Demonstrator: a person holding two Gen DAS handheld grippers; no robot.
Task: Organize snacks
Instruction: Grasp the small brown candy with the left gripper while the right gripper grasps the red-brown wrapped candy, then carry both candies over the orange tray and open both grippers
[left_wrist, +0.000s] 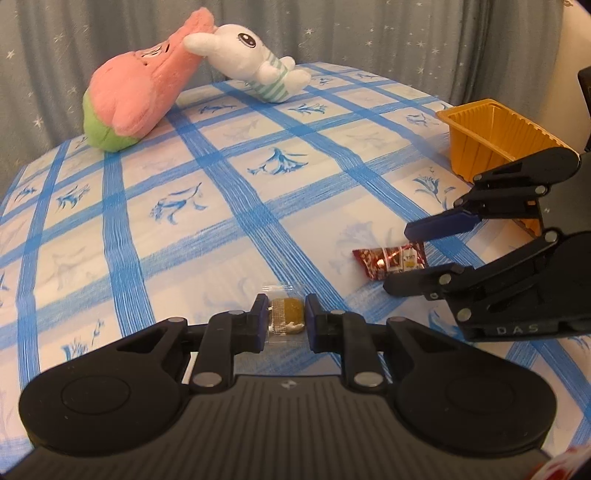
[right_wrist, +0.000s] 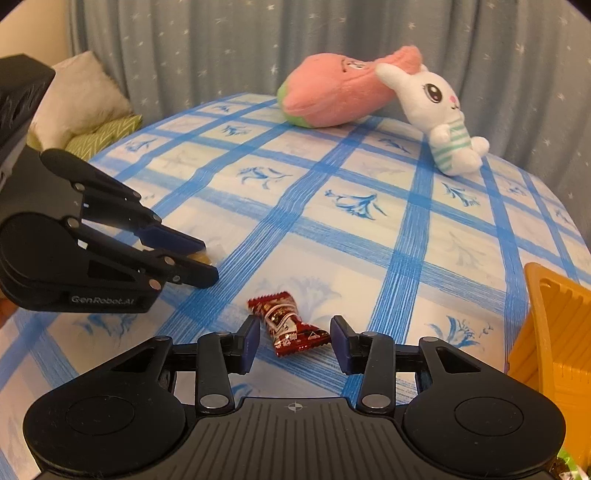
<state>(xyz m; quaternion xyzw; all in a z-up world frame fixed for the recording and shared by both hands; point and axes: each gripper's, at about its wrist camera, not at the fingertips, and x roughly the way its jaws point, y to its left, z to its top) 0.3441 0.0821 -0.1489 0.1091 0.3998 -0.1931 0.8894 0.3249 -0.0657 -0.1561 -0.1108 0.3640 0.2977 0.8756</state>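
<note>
Right wrist: plush toys (right_wrist: 369, 99) beyond snacks

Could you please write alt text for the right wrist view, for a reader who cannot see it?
The right claw is open around a red snack wrapper lying on a blue-checked tablecloth. The left claw sits at the left edge over a yellowish snack, an orange tray at the right. A pink plush and white bunny plush lie behind.
</note>
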